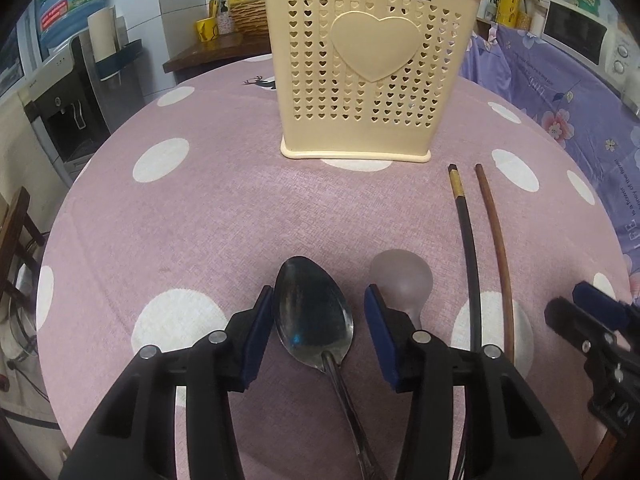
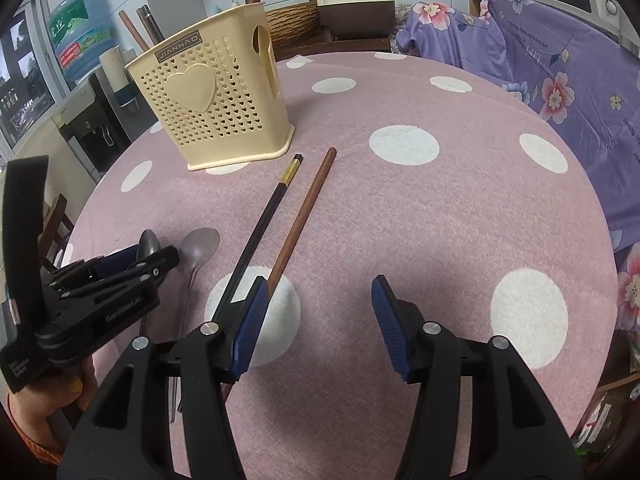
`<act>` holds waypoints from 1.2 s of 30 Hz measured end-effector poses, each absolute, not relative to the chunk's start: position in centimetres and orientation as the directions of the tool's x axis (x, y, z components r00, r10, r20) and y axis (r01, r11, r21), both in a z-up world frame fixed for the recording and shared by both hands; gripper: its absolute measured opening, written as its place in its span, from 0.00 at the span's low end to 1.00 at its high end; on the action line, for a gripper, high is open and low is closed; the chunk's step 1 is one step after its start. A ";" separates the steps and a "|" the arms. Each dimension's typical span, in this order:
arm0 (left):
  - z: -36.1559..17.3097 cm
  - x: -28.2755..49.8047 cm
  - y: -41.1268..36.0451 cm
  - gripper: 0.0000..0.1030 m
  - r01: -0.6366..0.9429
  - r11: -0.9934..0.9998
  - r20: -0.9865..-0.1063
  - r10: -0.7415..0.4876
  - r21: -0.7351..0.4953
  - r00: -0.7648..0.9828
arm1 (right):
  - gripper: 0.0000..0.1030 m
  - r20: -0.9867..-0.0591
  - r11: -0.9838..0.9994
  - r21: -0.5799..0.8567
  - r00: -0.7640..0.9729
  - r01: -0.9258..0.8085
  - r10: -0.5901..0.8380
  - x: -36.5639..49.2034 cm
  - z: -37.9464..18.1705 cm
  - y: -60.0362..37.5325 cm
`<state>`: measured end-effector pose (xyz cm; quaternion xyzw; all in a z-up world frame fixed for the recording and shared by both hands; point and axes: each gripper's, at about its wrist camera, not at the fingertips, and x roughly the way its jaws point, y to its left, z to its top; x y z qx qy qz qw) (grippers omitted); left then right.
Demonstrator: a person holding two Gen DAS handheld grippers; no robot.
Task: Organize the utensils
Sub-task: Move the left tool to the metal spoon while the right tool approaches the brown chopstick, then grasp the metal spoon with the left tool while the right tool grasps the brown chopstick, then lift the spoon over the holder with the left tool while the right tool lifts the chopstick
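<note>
A metal spoon (image 1: 314, 320) lies on the cloth, its bowl between the fingers of my left gripper (image 1: 318, 290). That gripper is open, with a gap at its right pad. Just right of it rests a frosted plastic spoon (image 1: 400, 280). A black chopstick with a gold band (image 1: 466, 240) and a brown wooden chopstick (image 1: 498, 248) lie side by side further right. The cream heart-pattern holder (image 1: 372, 80) stands upright beyond them, handles sticking out. My right gripper (image 2: 320, 284) is open and empty; its left finger covers the near ends of both chopsticks (image 2: 260, 232).
The round table wears a pink polka-dot cloth (image 1: 200, 220). A water dispenser (image 1: 68, 120) and a wooden chair (image 1: 16, 232) stand off its left edge. Purple floral fabric (image 1: 560, 92) and a microwave (image 1: 576, 36) are on the right. A hand (image 2: 48, 404) grips the left tool.
</note>
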<state>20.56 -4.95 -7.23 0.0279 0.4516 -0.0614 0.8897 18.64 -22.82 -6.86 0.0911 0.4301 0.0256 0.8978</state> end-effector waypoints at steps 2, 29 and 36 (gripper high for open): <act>-7.2 20.4 -4.8 0.45 0.129 0.992 -0.805 -0.088 -0.015 0.586 | 0.53 -0.777 0.981 0.189 0.617 0.038 0.126 19.6 -6.9 -22.8; -6.9 21.8 -4.6 0.36 0.137 0.988 -0.806 -0.136 -0.068 0.576 | 0.10 -0.816 0.976 0.129 0.578 0.174 0.005 29.3 -8.3 -21.0; -4.1 21.1 -3.4 0.36 0.146 0.982 -0.733 -0.188 -0.122 0.653 | 0.08 -0.780 0.958 0.243 0.618 0.155 0.099 28.7 -7.0 -22.2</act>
